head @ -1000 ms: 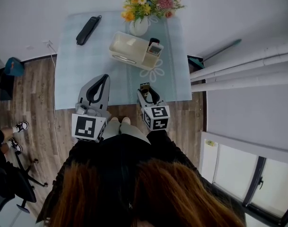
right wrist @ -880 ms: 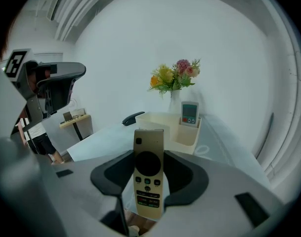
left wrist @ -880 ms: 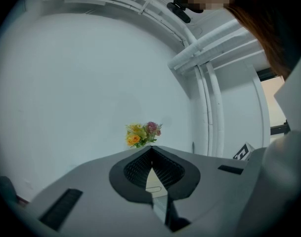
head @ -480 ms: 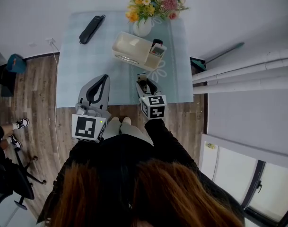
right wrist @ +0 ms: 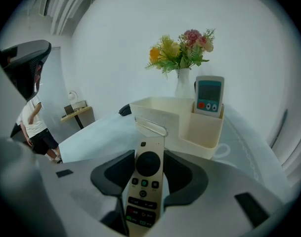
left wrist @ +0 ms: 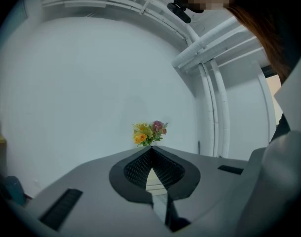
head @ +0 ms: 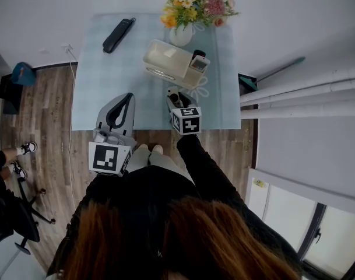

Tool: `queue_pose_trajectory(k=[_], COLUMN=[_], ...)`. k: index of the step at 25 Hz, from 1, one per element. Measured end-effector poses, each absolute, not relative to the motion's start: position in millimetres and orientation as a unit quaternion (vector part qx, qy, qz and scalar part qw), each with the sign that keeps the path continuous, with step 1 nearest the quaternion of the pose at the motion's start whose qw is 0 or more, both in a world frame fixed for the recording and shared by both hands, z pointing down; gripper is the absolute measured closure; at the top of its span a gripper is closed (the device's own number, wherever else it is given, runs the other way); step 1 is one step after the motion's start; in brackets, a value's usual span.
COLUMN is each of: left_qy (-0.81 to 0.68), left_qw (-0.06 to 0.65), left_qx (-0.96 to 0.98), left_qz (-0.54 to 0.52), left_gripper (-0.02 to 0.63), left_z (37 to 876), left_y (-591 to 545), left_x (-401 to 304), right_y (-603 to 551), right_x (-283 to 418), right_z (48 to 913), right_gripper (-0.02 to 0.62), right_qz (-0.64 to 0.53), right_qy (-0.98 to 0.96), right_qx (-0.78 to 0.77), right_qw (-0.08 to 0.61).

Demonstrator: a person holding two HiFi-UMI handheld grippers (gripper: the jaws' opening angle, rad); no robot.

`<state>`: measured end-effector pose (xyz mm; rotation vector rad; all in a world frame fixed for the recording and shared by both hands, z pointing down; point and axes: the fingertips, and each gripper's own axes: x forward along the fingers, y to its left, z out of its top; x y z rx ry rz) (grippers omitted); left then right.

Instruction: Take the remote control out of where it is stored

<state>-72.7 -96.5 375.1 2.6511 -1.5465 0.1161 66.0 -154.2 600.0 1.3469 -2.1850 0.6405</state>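
Inventory: three remote controls, one organiser, one vase, two grippers.

1. Slim pale-gold remote control with a round black pad. Pinched along its long edges by the right gripper, at a wide jaw spacing, with the pads pressed on both sides. Out of storage, held over the near part of the pale blue cloth-covered table. Placed in front of the cream plastic organiser box and apart from it, with the tip toward the box.

2. White remote control with a small display and red button. Stored upright in the narrow end compartment of the organiser box, screen end above the rim.

3. Black elongated remote control. Lying flat at the far left of the table, well apart from the box.

One white vase, filled with yellow, orange and pink flowers, standing just behind the box.

Left gripper — pressed together at the tips, holding nothing. Held near the table's front edge, left of the right gripper, touching nothing.
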Motion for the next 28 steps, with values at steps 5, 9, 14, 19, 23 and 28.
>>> queue_pose_trajectory(k=[5, 9, 14, 19, 23, 28], left_qy=[-0.507, -0.509, -0.506, -0.507, -0.501, -0.493], left_qw=[0.038, 0.04, 0.038, 0.04, 0.042, 0.04], left_qx=[0.86, 0.859, 0.861, 0.86, 0.863, 0.868], left_qz=[0.037, 0.038, 0.042, 0.043, 0.044, 0.044], left_gripper=[0.601, 0.601, 0.601, 0.601, 0.601, 0.601], left_z=[376.3, 377.7, 376.5, 376.4, 376.5, 377.0], left_y=[-95.5, -93.3, -91.1, -92.0, -91.0, -91.3], left_x=[-73.6, -73.2, -72.3, -72.8, -67.7, -62.5], right_y=[-159.5, -162.1, -159.3, -160.3, -165.3, -170.4], right_x=[62.5, 59.5, 59.8, 58.8, 60.1, 61.2], right_z=[613.5, 624.4, 643.8, 647.0, 639.0, 627.0], right_gripper=[0.4, 0.4, 0.4, 0.399, 0.399, 0.399], right_qz=[0.244, 0.248, 0.27, 0.266, 0.232, 0.223], right_qy=[-0.801, -0.801, -0.79, -0.79, -0.793, -0.798], right_qx=[0.482, 0.469, 0.45, 0.443, 0.452, 0.465], right_qw=[0.26, 0.279, 0.316, 0.33, 0.336, 0.312])
